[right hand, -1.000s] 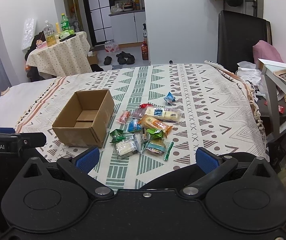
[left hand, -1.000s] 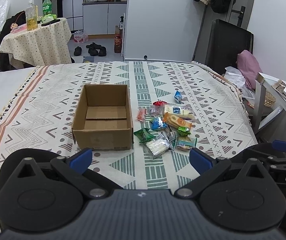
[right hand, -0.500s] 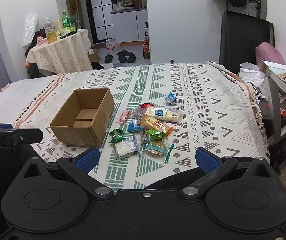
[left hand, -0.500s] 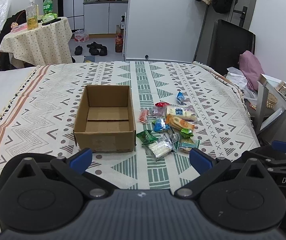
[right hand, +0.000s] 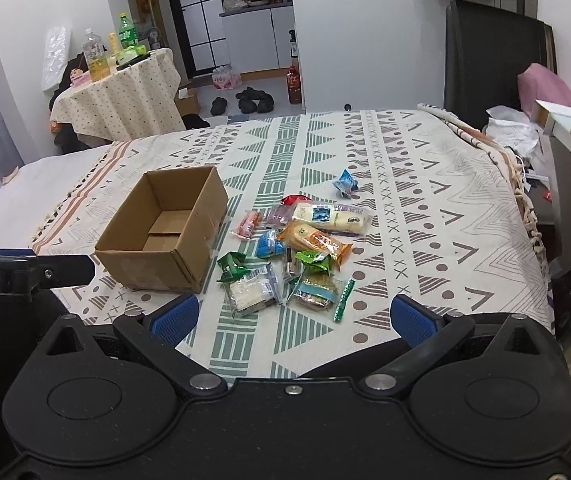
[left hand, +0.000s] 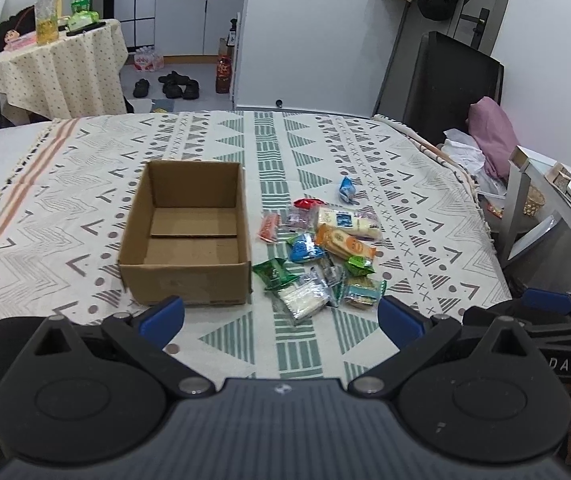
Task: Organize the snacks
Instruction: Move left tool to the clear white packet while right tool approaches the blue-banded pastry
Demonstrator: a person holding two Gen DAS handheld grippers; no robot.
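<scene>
**Cardboard box sitting open beside loose snack pile; both claws wide and holding nothing**

Cardboard is forming the one container on the bed: an open-topped box (left hand: pixel 184 240) sitting upright on the patterned bedspread (left hand: pixel 405 184), mouth facing up. From the left wrist view its long axis is running away from the camera, toward the far edge of the bed. Its inside is showing only bare floor flaps; no packet is lying in it.

The snack pile (left hand: pixel 321 252) is lying just to the right of the box, on the bedspread. Within it, an orange packet (left hand: pixel 343 243) is lying with its long axis slanting from upper left to lower right. A pale yellow packet (left hand: pixel 345 222) is lying behind it, touching it, long axis running nearly left to right. A clear packet (left hand: pixel 305 298) is lying nearest the camera, and a green packet (left hand: pixel 273 274) is sitting closest to the box's front right corner. One small blue packet (left hand: pixel 346 189) is lying apart, beyond the pile.

The left gripper (left hand: pixel 281 320) is hovering at the near edge of the bed, its jaws spread wide and gripping nothing. The right gripper (right hand: pixel 294 316) is hovering likewise in front of the pile, jaws wide apart, unloaded.
</scene>
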